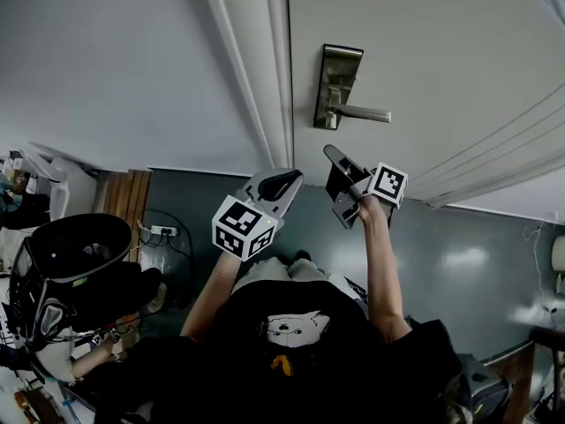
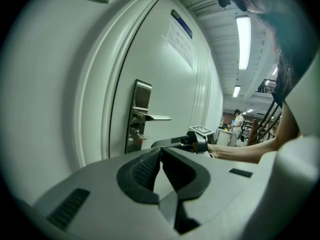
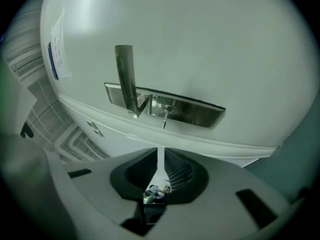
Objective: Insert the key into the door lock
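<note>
Looking down in the head view, the white door carries a brushed-steel lock plate with a lever handle close to the door's edge, beside the white door frame. The left gripper and the right gripper are raised below the plate and clear of it, the right one nearer.

In the left gripper view, that claw is clenched tip to tip on nothing. On the plate, under the lever, a short stub stands out, which I take for the small silver key.

The right gripper view shows it better. The key sits in the keyhole just beside the lever's root, free of both claws. Its long axis runs crosswise to the door's face, blade into the lock and head out toward the gripper, drooping slightly. The right claw is pressed together to a thin slit and grasps no part of the key. A small glinting scrap at the jaws' root is too unclear to name.

By my reading the insertion is done, and at most a turn of the key is left.
</note>
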The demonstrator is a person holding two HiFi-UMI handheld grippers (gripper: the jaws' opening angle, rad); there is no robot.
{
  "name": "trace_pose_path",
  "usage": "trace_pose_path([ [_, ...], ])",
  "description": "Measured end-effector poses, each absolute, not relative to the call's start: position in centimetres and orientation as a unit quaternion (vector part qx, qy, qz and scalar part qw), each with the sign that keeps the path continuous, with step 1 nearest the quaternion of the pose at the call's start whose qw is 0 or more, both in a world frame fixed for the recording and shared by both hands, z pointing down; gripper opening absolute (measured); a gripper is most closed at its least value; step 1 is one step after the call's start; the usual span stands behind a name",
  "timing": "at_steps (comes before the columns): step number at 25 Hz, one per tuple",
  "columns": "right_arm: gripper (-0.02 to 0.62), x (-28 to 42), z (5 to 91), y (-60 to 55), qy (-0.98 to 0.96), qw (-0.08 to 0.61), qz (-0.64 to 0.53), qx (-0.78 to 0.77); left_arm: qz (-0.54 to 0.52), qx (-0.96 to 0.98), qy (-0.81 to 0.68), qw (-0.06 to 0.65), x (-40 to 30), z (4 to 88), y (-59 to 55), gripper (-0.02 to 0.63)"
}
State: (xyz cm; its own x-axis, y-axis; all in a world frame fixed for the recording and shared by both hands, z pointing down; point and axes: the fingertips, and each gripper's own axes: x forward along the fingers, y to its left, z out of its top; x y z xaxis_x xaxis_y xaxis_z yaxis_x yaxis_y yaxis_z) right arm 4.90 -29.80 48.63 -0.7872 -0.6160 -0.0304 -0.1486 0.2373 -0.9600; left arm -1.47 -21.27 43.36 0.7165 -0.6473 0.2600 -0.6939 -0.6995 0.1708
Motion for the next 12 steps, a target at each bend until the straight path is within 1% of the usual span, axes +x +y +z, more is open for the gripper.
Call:
trace_pose_path([
  [8,0.031,6.0,49.8,-25.8,0.778,0.148,-0.54,-0.283,0.095,0.906,-0.385,0.148,-0.4,44.8,-21.5,0.021],
  [12,0.031,7.2,50.0,-24.3,0.787,0.131,-0.523,-0.298,0.104,0.902,-0.39,0.154,0.3,45.3,-20.9,0.021],
])
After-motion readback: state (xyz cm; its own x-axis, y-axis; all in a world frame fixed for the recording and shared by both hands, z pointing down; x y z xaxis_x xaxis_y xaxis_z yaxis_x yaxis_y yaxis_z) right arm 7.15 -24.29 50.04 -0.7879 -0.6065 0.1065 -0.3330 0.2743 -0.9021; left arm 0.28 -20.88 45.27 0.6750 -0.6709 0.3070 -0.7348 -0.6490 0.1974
